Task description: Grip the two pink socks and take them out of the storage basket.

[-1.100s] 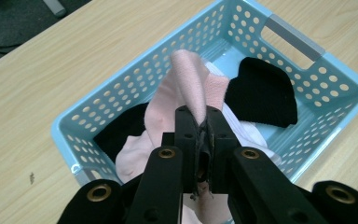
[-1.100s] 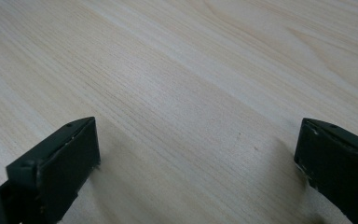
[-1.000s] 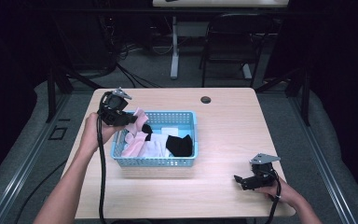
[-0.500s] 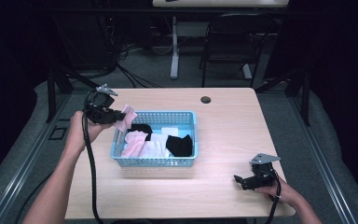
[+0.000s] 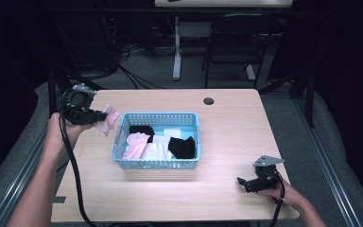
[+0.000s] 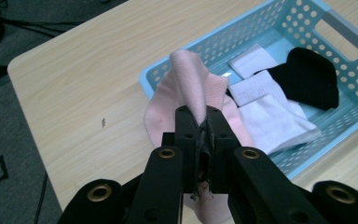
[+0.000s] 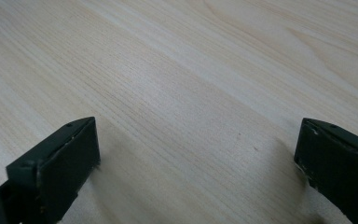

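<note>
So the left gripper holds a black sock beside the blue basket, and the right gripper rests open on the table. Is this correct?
Not quite: the sock clamped in the left gripper is pink, not black, as the left gripper view shows. The rest stands: it is beside the blue basket, and the right gripper rests open on the table.

One basket (image 5: 157,163) sat on one table (image 5: 227,137). Socks seen: two pink (image 5: 108,118) (image 5: 134,145), two black (image 5: 183,147) (image 5: 142,130), two white (image 5: 157,150) (image 5: 171,133). Two grippers (image 5: 103,115) (image 5: 240,181).

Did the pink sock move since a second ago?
Yes. The pink sock, pinched in the left hand-held gripper, has gone left, out of the blue basket. It now hangs over the table beside the basket's left wall.
</note>
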### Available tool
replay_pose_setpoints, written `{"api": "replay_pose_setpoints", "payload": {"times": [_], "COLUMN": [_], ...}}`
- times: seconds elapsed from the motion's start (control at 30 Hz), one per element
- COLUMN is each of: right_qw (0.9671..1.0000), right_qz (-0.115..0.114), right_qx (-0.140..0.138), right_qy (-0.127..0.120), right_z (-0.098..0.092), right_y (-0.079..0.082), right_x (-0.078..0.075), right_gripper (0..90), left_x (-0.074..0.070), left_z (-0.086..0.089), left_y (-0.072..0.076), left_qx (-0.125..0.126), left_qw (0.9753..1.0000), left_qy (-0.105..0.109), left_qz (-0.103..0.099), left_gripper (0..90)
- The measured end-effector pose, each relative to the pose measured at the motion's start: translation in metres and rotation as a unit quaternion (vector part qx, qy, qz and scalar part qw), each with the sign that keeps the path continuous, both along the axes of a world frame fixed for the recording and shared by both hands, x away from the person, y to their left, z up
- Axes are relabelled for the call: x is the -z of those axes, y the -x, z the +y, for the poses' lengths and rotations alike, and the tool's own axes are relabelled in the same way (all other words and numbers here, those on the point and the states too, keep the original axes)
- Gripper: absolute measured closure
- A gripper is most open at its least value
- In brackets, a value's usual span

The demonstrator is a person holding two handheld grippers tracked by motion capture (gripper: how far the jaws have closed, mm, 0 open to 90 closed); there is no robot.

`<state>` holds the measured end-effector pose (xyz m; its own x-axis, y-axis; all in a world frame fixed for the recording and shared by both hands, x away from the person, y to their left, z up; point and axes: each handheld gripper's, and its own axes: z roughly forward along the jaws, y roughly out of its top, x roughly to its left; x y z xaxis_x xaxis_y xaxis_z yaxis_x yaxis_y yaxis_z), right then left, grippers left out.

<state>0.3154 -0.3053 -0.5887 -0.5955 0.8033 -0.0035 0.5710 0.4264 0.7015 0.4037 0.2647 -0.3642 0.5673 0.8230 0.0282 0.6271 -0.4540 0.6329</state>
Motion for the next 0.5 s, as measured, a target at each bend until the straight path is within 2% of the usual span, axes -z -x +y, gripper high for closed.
{"api": "replay_pose_setpoints", "payload": {"times": [0.17,0.5], "right_qw": [1.0,1.0], "right_qz": [0.0,0.0], "right_qx": [0.0,0.0], "right_qy": [0.001,0.001], "right_z": [0.0,0.0], "right_y": [0.0,0.0], "right_x": [0.0,0.0], "right_gripper": [0.0,0.0], "left_x": [0.003,0.019], "left_z": [0.015,0.041], "left_y": [0.0,-0.004], "left_qx": [-0.015,-0.045], "left_qw": [0.9999,0.9983], "left_qy": [-0.001,-0.004], "left_qz": [0.007,0.038], "left_gripper": [85.7,85.7]}}
